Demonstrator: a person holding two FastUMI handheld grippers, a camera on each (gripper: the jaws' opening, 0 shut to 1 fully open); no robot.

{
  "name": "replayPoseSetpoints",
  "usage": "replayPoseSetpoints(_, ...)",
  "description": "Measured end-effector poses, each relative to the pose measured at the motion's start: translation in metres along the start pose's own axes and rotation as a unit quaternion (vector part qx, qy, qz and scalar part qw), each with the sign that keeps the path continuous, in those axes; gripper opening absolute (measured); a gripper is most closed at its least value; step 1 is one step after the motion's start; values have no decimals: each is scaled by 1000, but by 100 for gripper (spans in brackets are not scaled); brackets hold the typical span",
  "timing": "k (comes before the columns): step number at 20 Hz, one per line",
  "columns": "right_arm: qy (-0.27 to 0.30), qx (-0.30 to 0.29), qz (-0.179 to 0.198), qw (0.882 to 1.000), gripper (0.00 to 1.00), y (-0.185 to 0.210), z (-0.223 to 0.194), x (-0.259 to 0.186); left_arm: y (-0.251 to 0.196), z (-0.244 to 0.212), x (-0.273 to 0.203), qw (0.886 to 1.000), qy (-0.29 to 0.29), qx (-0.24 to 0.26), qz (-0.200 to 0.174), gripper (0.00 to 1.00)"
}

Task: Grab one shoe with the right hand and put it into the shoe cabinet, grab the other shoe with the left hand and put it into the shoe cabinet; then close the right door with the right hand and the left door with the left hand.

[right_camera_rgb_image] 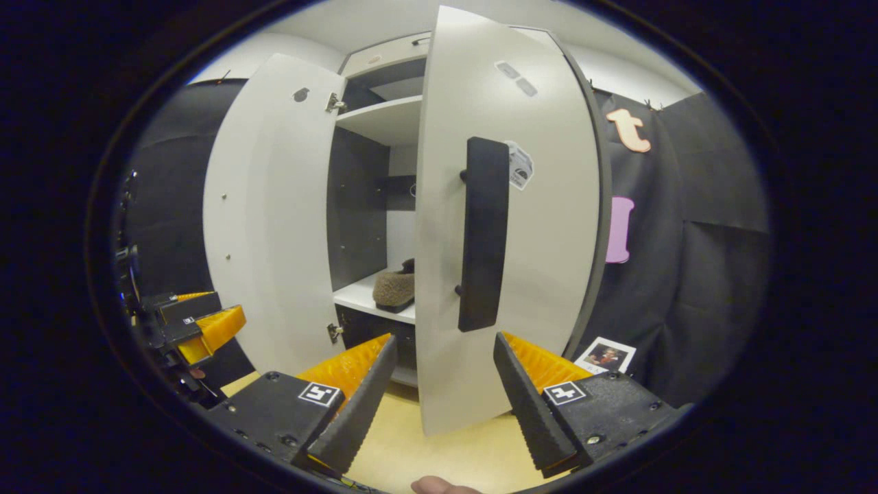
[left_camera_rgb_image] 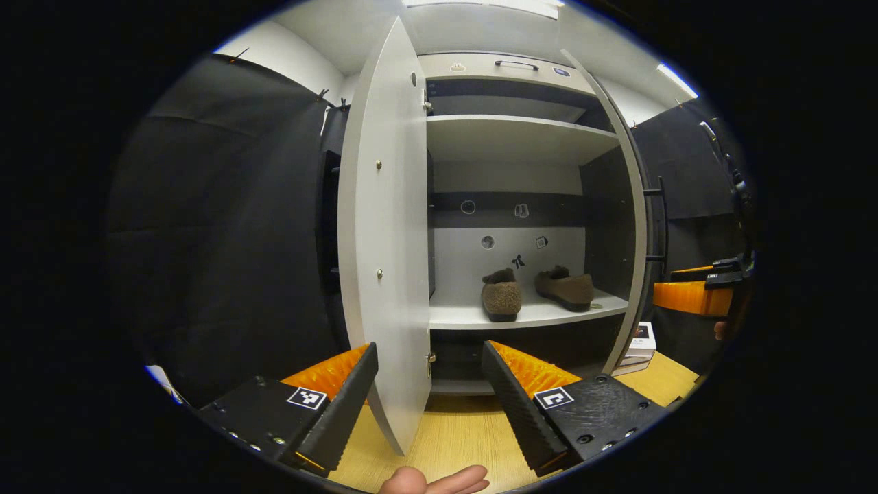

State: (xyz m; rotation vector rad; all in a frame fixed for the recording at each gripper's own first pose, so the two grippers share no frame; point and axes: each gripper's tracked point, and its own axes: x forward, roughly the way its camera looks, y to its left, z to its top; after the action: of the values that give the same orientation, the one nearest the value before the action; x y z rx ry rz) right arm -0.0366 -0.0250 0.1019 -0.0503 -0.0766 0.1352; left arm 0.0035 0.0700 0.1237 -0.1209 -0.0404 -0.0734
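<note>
Already both shoes (left_camera_rgb_image: 535, 291) sit side by side on the cabinet's (left_camera_rgb_image: 521, 137) lower shelf, so only the doors remain. Left gripper (left_camera_rgb_image: 429, 398) and right gripper (right_camera_rgb_image: 444, 394) gape empty; the right door (right_camera_rgb_image: 507, 206) stands ajar, hiding one shoe behind it

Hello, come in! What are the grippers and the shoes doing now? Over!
Both grippers open, left gripper and right gripper each straddling a door edge. Both shoes on cabinet shelf. Left door, right door not closed.
</note>
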Motion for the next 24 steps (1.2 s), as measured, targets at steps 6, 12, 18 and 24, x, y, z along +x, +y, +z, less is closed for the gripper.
replayPoseSetpoints(6,1,0,6,1000,93,6,-4,-7,-5,8,-5,1000,-10,0,-11,94)
replayPoseSetpoints(12,5,-1,15,1000,93,11,-7,-12,9,8,-19,1000,-8,-7,-4,94)
replayPoseSetpoints(18,12,-8,31,999,93,19,-15,-17,61,1,-34,998,2,-30,48,94)
replayPoseSetpoints(24,19,-6,48,999,93,27,-19,-21,143,12,-44,992,-11,-13,127,95)
